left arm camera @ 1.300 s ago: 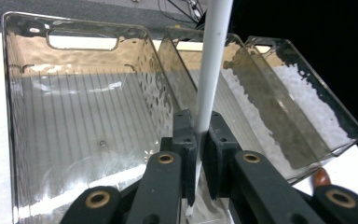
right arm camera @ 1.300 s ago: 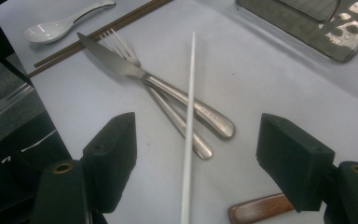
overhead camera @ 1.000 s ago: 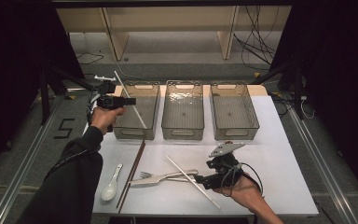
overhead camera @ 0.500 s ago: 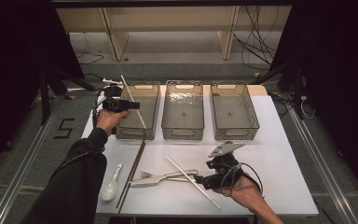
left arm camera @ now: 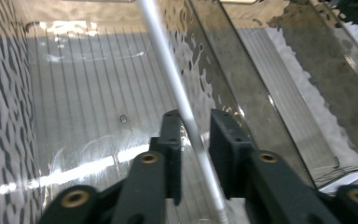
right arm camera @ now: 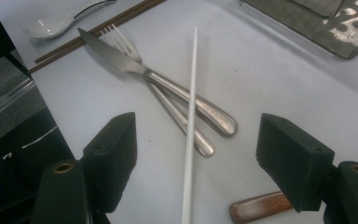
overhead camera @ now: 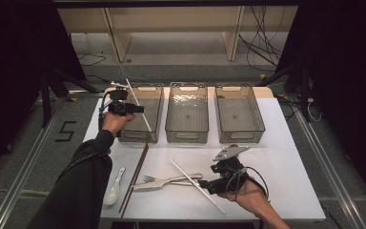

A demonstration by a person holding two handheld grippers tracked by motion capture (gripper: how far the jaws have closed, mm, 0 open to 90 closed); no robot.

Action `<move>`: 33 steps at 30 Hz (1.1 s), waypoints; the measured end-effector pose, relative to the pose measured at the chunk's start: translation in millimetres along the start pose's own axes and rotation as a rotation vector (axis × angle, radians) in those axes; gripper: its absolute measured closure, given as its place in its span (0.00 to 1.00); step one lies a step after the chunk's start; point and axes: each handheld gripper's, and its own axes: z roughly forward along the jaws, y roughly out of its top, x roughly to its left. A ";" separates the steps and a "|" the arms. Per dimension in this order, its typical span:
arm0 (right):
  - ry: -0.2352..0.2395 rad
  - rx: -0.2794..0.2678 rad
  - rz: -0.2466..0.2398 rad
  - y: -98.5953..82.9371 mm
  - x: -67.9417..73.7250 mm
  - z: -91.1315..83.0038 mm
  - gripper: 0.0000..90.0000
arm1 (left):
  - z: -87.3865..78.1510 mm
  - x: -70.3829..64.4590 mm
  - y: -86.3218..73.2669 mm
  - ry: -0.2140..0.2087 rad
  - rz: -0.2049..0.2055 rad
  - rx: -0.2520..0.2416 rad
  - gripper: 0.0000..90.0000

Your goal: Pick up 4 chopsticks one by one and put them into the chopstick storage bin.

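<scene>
High view, looking down on a white table [overhead camera: 286, 157] with three clear bins in a row at its far side. Taking the left bin [overhead camera: 143, 114] as landmark: the left gripper [overhead camera: 136, 109] hangs over it, and a white chopstick [overhead camera: 138, 105] slants across it, upper end past the far rim. In the left gripper view the jaws stand close on either side of that chopstick [left arm camera: 186, 116] with small gaps showing, so the grip looks loose or just let go; I cannot tell which. Nearer the person than the left bin lie dark chopsticks [overhead camera: 134, 176], a white spoon [overhead camera: 114, 186], and to their right a fork [overhead camera: 159, 180] crossed with a knife [right arm camera: 154, 74]. A second white chopstick [overhead camera: 198, 185] lies over their handles, and the right gripper [overhead camera: 208, 183] rests by it, jaws wide apart and empty, the stick [right arm camera: 189, 126] between them. The sorting seems barely begun: one stick is going into the left bin, the middle bin [overhead camera: 187, 112] and right bin [overhead camera: 238, 112] look empty, and everything else waits. A brown handle [right arm camera: 258, 207] is cut off at the right gripper view's edge; what it belongs to is unclear.
</scene>
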 end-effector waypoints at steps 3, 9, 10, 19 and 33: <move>0.003 0.002 -0.006 0.0 0.0 0.5 0.33 | 0.7 -0.6 -1.3 -0.008 -0.001 0.005 0.70; 0.003 0.006 -0.004 -0.4 -0.4 0.8 0.33 | -9.0 -5.7 -3.6 -0.034 -0.001 0.015 0.40; 0.003 0.007 -0.004 -0.5 -0.4 0.8 0.33 | -12.6 -8.5 -4.8 -0.043 0.006 0.006 0.36; -0.008 0.045 -0.003 -1.2 0.9 6.2 0.33 | -54.6 -35.1 -28.9 -0.173 0.063 -0.109 0.20; -0.009 0.185 -0.033 -8.3 1.2 24.0 0.45 | -77.0 -67.6 -77.6 -0.219 0.208 -0.110 0.17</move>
